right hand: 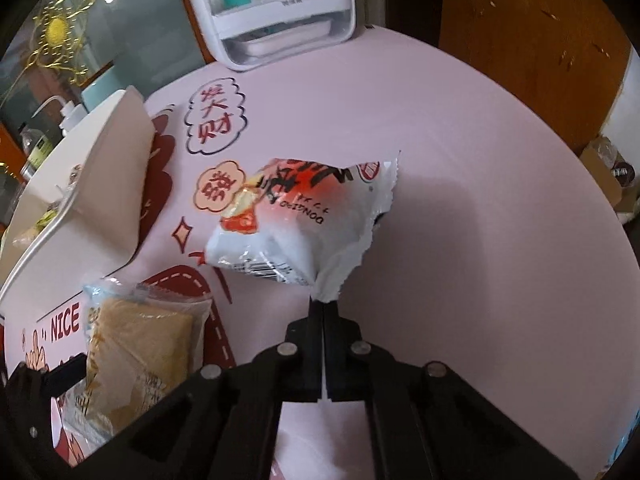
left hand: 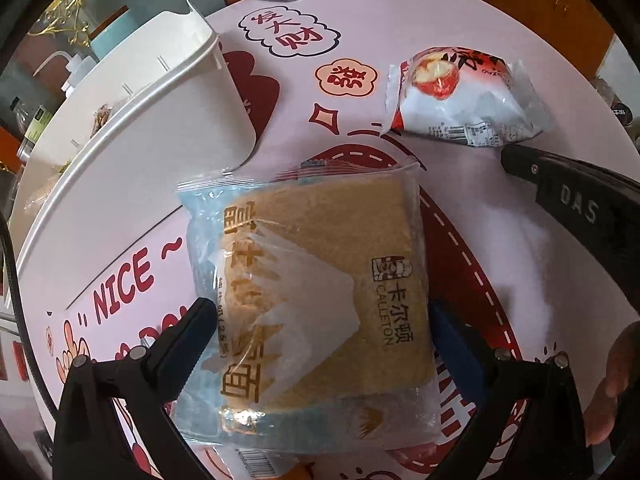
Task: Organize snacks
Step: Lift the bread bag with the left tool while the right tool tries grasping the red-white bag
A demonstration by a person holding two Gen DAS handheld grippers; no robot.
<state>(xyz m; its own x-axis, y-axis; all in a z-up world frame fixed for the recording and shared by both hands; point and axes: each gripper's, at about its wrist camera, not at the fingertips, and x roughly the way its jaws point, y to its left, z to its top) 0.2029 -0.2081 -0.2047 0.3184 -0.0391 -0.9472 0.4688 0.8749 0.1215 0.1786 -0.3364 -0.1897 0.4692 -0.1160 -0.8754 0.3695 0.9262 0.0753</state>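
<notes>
Pinched flat together, my right gripper's (right hand: 323,312) black fingers (right hand: 316,316) clamp the crimped near corner of a white-and-red crinkly plastic snack packet (right hand: 304,220), which stretches up and away from them over the pink printed tablecloth (right hand: 460,184). My left gripper (left hand: 316,344) stands wide, one black finger (left hand: 192,332) at the left edge and one blue-padded finger at the right edge of a clear plastic bag of square tan bread slices (left hand: 320,280); whether the pads press the wrapper I cannot tell. That bread bag lies flat on the cloth, on its red printed road pattern, beside the word NICE. In the left wrist view the white-and-red packet sits far right of the bread bag, with the right gripper's black finger reaching in at its near edge. Left of both snacks stands a white plastic storage bin (left hand: 192,92) with a few small packets inside. At the table's far edge is a white appliance with a clear hood (right hand: 276,12).
</notes>
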